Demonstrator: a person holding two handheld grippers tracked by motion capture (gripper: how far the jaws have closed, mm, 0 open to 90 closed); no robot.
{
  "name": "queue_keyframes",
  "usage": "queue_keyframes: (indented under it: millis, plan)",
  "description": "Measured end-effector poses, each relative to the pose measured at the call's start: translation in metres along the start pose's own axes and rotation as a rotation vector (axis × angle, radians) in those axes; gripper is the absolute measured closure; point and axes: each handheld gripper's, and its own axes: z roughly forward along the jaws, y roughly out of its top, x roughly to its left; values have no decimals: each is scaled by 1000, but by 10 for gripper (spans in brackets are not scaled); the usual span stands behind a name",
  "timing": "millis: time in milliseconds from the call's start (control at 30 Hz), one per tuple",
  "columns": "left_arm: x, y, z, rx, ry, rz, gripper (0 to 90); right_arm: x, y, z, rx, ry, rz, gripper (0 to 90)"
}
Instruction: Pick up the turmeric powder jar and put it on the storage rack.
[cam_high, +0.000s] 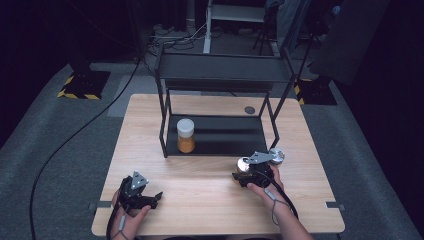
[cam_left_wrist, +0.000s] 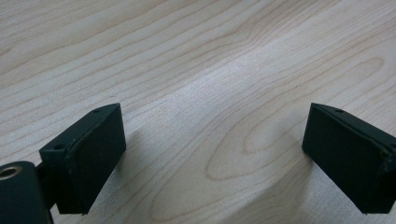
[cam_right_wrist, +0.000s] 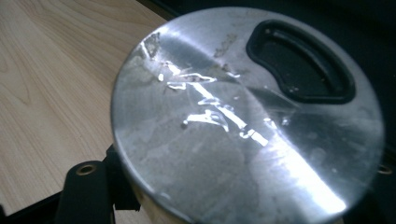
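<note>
Setup: wooden counter (cam_high: 210, 195) with a black two-level rack (cam_high: 220, 100) at 12 o'clock; a jar of orange powder (cam_high: 186, 136) stands on the rack's lower shelf, at its left end.
Object in hand: steel canister (cam_right_wrist: 243, 126) with a brushed lid and a black kidney-shaped inset (cam_right_wrist: 301, 63); it stands on the counter at the rack's front right foot, about 2 o'clock from counter centre.
Right gripper (cam_high: 248, 175): pinching the canister body just under the lid rim, jaws on opposite sides.
Left gripper (cam_left_wrist: 212, 154): spread wide, nothing between the jaws, resting low over bare wood at 8 o'clock.
Handling, judged: rigid metal, will not yield to the squeeze; polished wall looks slippery; weight depends on contents, unknown.
Hold point, judged: mid-body below the lid, not the lid itself, which could lift off.
Risk: canister twisting or sliding down in the pads if tilted.
</note>
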Motion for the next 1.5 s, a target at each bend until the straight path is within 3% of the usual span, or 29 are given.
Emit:
queue_keyframes:
  millis: [500,1500]
  plan:
    - [0,0,0,0,0,0,62,2,3,-3,-11,-12,12,315]
    - [0,0,0,0,0,0,61,2,47,-29,-43,-1,13,316]
